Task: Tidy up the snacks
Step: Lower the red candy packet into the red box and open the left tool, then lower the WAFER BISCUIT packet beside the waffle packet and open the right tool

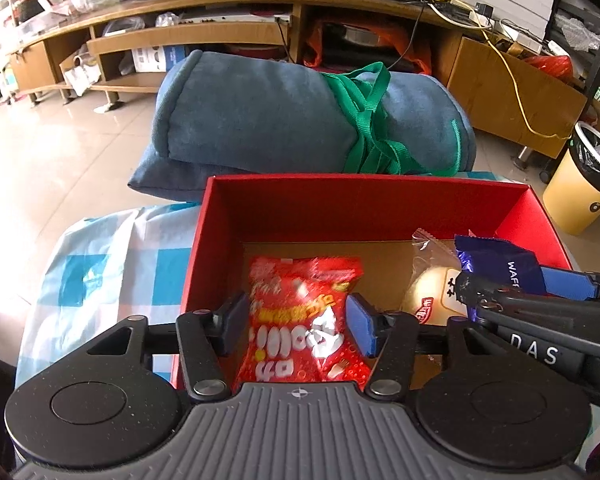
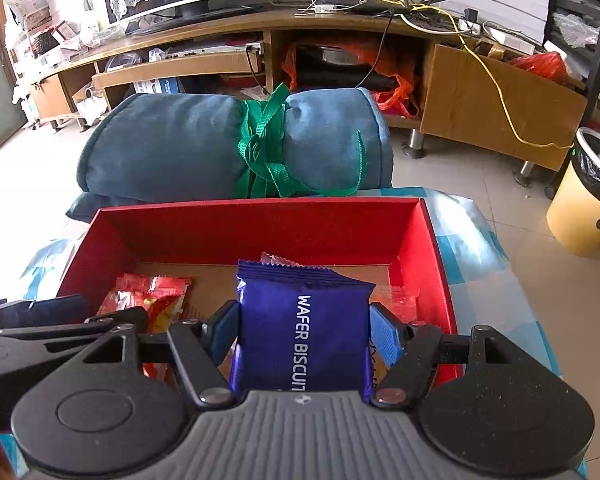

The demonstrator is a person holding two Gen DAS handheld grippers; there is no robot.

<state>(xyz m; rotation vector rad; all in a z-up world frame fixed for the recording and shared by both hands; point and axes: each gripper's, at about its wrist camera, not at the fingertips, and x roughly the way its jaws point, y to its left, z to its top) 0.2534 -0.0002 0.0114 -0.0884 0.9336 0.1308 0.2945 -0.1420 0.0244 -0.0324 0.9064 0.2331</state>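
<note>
While the right gripper (image 2: 304,330) clamps a blue packet (image 2: 304,332) reading "WAFER BISCUIT" over the red box (image 2: 260,222), the left gripper (image 1: 298,322) pinches a red snack bag (image 1: 304,316), its print unreadable.

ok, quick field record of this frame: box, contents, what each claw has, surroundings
box: red box, open top, on checked cloth
in box: bun pack on the floor of the box
left claw: red pack between pads, over the box
right claw: blue wafer pack gripped, over the box
behind box: rolled blue blanket with green strap
far right: yellow bin on the floor
</note>
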